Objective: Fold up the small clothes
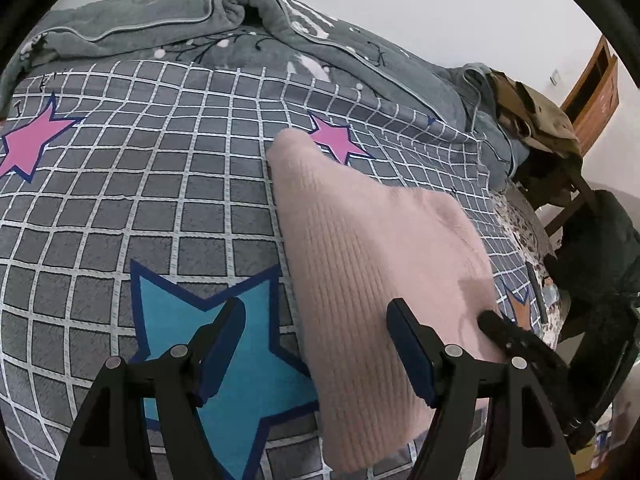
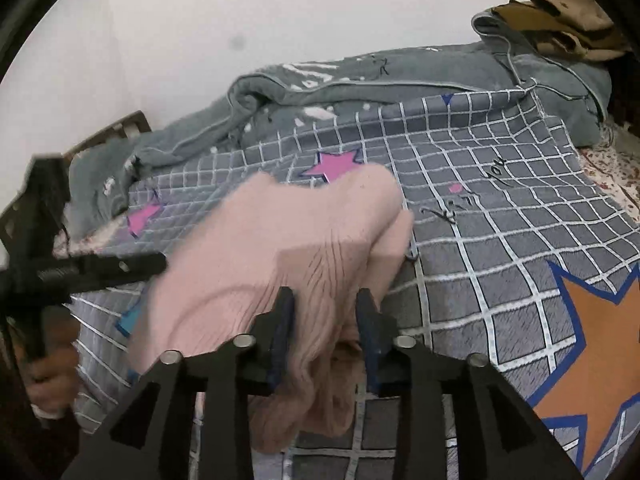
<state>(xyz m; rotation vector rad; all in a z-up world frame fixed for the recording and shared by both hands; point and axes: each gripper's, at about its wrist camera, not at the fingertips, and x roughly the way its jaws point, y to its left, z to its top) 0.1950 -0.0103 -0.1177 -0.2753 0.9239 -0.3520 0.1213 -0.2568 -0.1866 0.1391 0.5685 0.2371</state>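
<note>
A pink ribbed knit garment [image 1: 360, 240] lies on the grey checked bedsheet [image 1: 160, 200] with star prints. In the left wrist view my left gripper [image 1: 316, 320] hovers open over the garment's near left edge, one finger above the blue star [image 1: 240, 360] and the other above the knit, with nothing gripped. In the right wrist view my right gripper [image 2: 324, 300] is shut on a bunched fold of the pink garment [image 2: 280, 232], with cloth gathered between the pads. The left gripper [image 2: 132, 266] shows at the left there, held by a hand [image 2: 48, 380].
A rumpled grey blanket [image 1: 200, 28] lies along the back of the bed against a white wall. Brown clothing [image 2: 568, 24] tops the pile at the far right. A chair draped with dark clothes [image 1: 592, 248] and a wooden door [image 1: 596, 92] stand past the bed's right edge.
</note>
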